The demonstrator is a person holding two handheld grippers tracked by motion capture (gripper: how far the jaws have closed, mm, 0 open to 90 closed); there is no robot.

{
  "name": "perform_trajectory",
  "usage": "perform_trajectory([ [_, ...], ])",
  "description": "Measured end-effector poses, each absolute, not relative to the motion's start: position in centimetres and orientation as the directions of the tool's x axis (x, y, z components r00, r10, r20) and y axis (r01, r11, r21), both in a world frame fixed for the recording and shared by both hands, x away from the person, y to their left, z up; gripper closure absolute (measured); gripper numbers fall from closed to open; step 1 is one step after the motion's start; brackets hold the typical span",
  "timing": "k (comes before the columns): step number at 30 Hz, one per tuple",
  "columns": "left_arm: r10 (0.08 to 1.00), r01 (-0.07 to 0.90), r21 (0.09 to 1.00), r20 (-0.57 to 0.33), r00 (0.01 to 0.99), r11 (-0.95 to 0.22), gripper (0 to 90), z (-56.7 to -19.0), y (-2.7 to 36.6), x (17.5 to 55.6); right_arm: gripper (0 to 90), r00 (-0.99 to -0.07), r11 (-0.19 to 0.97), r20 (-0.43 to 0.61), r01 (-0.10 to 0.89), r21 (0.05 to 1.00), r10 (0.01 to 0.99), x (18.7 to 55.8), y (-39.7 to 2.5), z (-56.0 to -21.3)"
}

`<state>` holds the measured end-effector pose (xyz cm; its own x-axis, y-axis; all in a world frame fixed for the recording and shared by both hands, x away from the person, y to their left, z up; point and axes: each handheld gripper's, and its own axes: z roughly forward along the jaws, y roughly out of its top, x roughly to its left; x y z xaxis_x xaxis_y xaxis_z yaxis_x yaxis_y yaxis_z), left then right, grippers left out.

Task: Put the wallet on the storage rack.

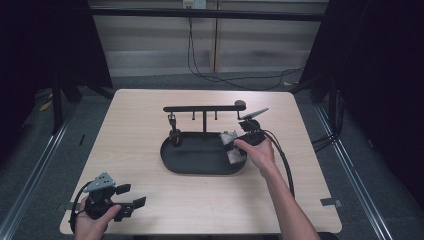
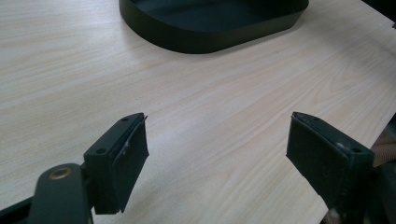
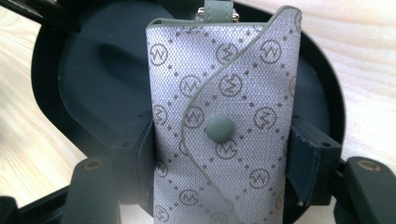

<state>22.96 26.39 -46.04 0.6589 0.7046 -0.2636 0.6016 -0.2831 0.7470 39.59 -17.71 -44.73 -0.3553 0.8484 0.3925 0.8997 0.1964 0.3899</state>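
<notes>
**Asker:** Right gripper view first, please. What is being handled?

**Describer:** One grey woven key pouch (image 3: pixel 224 126), printed with small round logos and closed by a single grey snap button. It stands upright between the two black jaws of the right gripper (image 3: pixel 219 168), which press on its left and right edges. Behind it lies the dark floor of a black oval tray (image 3: pixel 88 79).

**Asker:** Where is that on the table?

**Describer:** From the high view, the pouch (image 1: pixel 231 145) is at the right end of the tray (image 1: pixel 200 167), which sits mid-table. The right gripper (image 1: pixel 248 136) is held by the person's right hand, reaching in from the near right.

**Asker:** What else is there?

**Describer:** One black hanging stand (image 1: pixel 204 108) rises from the tray's far edge, a horizontal bar with short pegs beneath. One small dark item (image 1: pixel 175 135) hangs near its left end; I cannot tell what it is.

**Asker:** And the other gripper?

**Describer:** The left gripper (image 1: pixel 131 203) rests at the near left corner of the light wooden table (image 1: pixel 140 145), held in the left hand. The left gripper view shows its jaws spread wide with nothing between them.

**Asker:** How far along is the work?

**Describer:** My judgement: the pouch is grasped but still low at the tray. If it is meant for the stand, hanging it is yet to do.
</notes>
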Motion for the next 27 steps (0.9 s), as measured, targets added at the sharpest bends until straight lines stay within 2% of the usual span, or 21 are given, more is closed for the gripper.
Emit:
perform_trajectory([
  [11, 0.704, 0.599, 0.75, -0.263, 0.659, -0.281, 20.3, -46.0, 26.4, 23.0, 33.3, -0.347, 0.192, 0.392, 0.904, 0.382, 0.852, 39.7, -17.0, -46.1],
  [24, 0.702, 0.601, 0.747, -0.266, 0.661, -0.283, 20.3, -46.0, 26.4, 23.1, 30.5, -0.353, 0.216, 0.345, 0.901, 0.376, 0.869, 39.7, -16.5, -47.0],
  [27, 0.702, 0.599, 0.75, -0.265, 0.661, -0.281, 20.3, -46.0, 26.3, 23.0, 34.2, -0.359, 0.225, 0.337, 0.898, 0.377, 0.87, 39.8, -16.3, -47.1],
])
